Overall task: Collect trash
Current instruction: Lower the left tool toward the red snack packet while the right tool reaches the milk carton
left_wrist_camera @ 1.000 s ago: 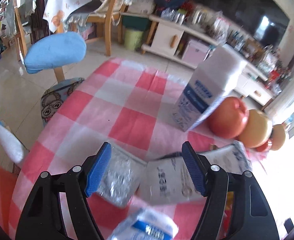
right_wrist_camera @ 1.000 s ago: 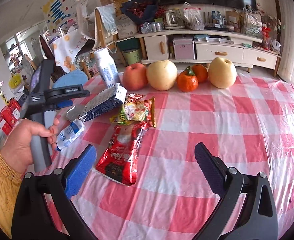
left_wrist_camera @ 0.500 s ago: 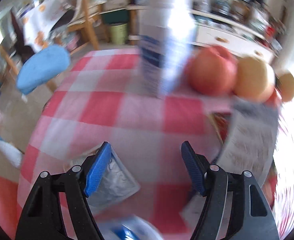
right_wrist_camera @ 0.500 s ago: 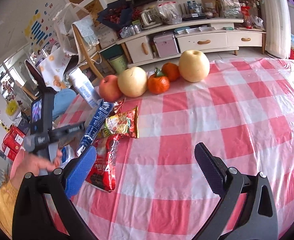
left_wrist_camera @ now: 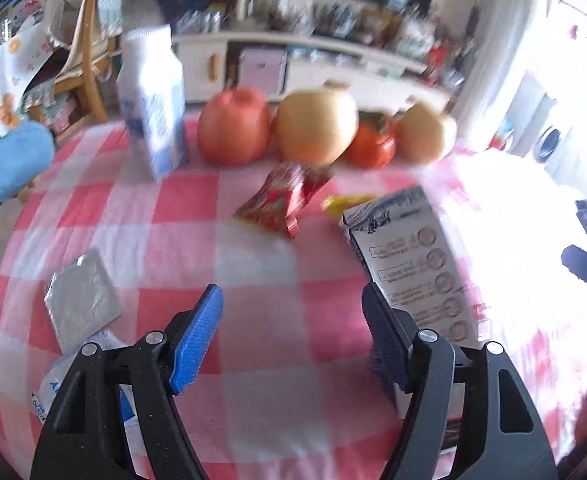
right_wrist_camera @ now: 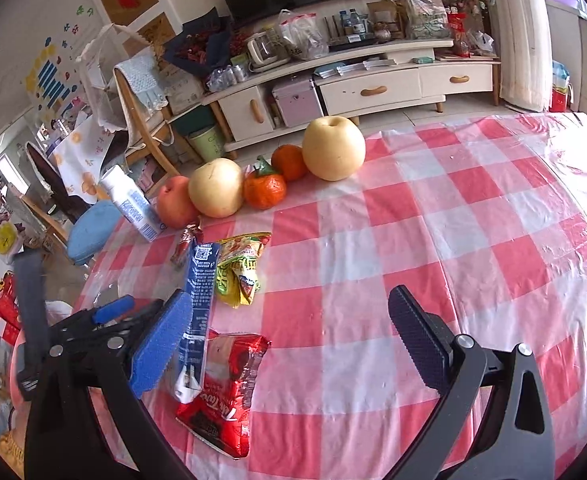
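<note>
My left gripper (left_wrist_camera: 291, 320) is open over bare checked cloth, with nothing between its jaws. A flattened blue and white carton (left_wrist_camera: 409, 272) stands on edge just outside its right finger; the same carton (right_wrist_camera: 199, 300) rises in the right wrist view. A silver foil packet (left_wrist_camera: 81, 300) and a blue-white plastic wrapper (left_wrist_camera: 61, 380) lie to the left. Ahead lies a small red wrapper (left_wrist_camera: 285, 204). My right gripper (right_wrist_camera: 293, 332) is open, a large red snack bag (right_wrist_camera: 221, 392) lying by its left finger. A yellow-green wrapper (right_wrist_camera: 241, 268) lies beyond the bag.
An upright milk carton (left_wrist_camera: 153, 100) and a row of fruit stand at the table's far edge: an apple (left_wrist_camera: 233, 128), a pear (left_wrist_camera: 317, 128), tangerines (right_wrist_camera: 265, 190) and another pear (right_wrist_camera: 333, 148). A blue-cushioned stool (left_wrist_camera: 9, 164) stands off the left edge. A sleeve shows at lower left.
The left gripper swung right, away from the foil packet and off the carton, which went from lying between its jaws to standing outside its right finger. The right gripper drew nearer the red bag.
</note>
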Available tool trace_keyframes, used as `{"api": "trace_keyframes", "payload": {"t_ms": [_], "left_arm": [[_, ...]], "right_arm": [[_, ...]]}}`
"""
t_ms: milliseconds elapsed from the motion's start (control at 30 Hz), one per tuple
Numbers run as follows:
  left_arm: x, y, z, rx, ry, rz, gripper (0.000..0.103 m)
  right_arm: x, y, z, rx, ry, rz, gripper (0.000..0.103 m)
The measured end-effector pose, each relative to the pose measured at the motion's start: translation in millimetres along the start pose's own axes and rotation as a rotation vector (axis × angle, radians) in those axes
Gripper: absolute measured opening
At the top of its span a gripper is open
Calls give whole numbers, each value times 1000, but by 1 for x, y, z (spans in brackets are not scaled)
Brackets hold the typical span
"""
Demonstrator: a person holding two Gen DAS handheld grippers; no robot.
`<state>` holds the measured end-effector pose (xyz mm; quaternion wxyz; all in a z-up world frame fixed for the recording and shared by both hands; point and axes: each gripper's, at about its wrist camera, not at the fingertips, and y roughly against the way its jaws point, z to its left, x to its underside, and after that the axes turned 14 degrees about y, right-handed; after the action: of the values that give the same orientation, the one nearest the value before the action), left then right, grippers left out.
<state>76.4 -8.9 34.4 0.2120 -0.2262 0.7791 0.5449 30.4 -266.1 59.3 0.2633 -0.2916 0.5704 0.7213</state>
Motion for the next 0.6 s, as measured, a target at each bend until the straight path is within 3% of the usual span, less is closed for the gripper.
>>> {"api": "trace_keyframes", "payload": {"t_ms": [100,267,433,500,600], "left_arm": [[-2,4,-8,72,-16,16,77],[-1,-4,-15,122,10,73,78],[10,0,-24,178,12,78,78],[13,-5,-27,157,-5,81,78],[-1,-14,-22,64,-63,31,78]], "right_arm": [[1,-2,-1,-5,-2,11,99],[0,-6,-2,-19,-12,32,99],[1,-7,-6,-25,-41,41,99],[2,-7,-9,-33,-57,44,99],[4,-9,-9,-56,-72,61,99]]}}
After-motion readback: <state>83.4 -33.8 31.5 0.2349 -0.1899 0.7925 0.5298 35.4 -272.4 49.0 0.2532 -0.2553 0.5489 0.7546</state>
